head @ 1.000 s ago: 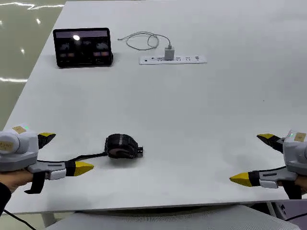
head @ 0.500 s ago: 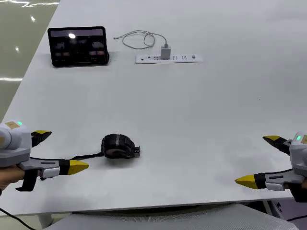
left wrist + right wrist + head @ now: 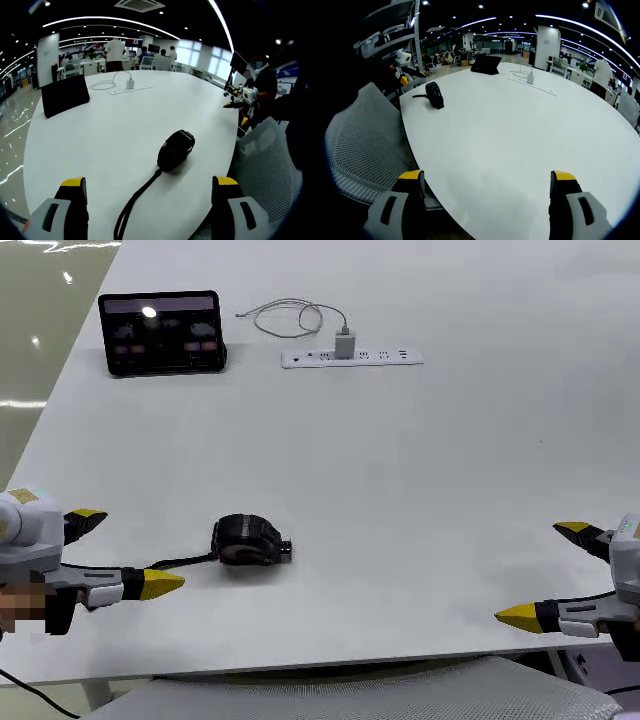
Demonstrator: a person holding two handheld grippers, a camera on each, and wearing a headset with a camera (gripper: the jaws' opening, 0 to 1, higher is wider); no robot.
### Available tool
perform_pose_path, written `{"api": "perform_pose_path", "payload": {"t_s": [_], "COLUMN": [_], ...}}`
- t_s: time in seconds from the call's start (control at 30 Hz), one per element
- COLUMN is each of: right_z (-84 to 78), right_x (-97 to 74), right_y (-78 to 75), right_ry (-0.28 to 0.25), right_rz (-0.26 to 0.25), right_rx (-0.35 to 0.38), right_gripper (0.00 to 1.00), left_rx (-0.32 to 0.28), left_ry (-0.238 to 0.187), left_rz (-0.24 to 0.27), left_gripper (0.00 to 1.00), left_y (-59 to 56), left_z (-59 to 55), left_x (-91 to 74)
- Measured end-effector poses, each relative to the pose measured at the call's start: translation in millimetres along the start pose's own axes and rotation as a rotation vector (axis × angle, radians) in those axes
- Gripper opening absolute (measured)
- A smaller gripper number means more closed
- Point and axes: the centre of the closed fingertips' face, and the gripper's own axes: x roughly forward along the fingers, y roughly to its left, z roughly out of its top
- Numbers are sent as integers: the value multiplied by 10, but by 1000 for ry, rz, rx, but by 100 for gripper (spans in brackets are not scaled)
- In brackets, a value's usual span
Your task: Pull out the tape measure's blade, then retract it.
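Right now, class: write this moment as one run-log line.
tape measure: on table, blade in | left gripper: open, by strap | right gripper: open, far off

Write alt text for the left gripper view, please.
A black tape measure lies on the white table just ahead of the left gripper, whose jaws stand open; its strap trails toward the camera. A tablet stands at far left, a power strip farther back.

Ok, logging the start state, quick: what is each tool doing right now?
Left tool: open, holding nothing; the tape measure lies ahead of it.
Right tool: open, holding nothing.
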Motion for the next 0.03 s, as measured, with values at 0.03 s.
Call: {"api": "perform_pose_path", "payload": {"t_s": [0.03], "right_z": [-3], "right_x": [3], "right_y": [4], "right_ry": [-1], "right_rz": [0], "right_rx": [3], "right_gripper": [100], "left_rx": [3], "left_ry": [2], "left_rz": [2], "left_gripper": [100], "left_y": [7], "left_z": [3], "left_x": [3]}}
